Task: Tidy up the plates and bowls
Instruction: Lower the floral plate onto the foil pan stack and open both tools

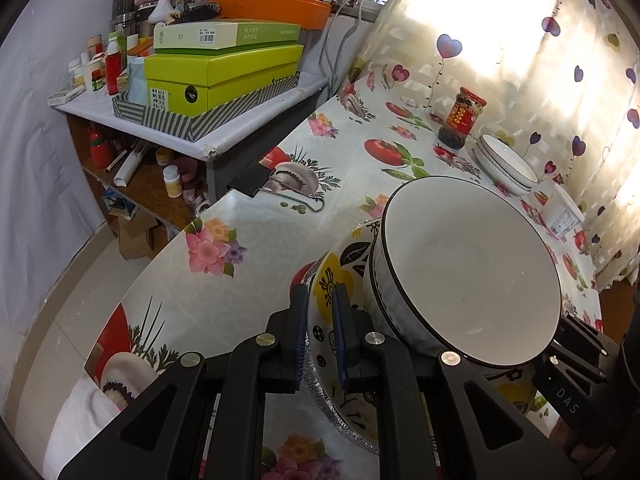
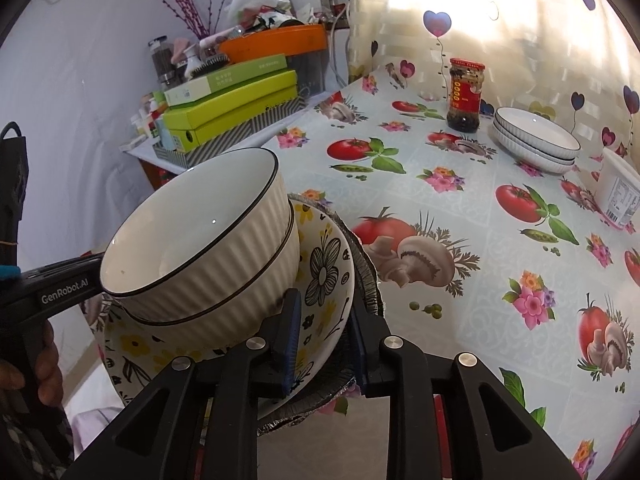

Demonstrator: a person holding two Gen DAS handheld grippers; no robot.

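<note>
Gripping the flowered plate's [image 1: 334,276] rim at the table's [image 1: 256,248] near edge, the left gripper [image 1: 320,320] is clamped narrow. 2 nested ribbed white bowls [image 2: 208,240] sit on it. The right gripper [image 2: 326,336] straddles the opposite rim, slightly apart.

A lived-in home, an eating corner by the look of it: a table [image 2: 460,240] under a vegetable-and-flower print oilcloth, a heart-patterned curtain [image 2: 520,40] glowing along its far edge, a sauce jar [image 2: 464,94] and stacked white plates [image 2: 536,140] near the far right corner, and a side shelf [image 1: 200,132] at the left edge crammed with boxes and bottles.
</note>
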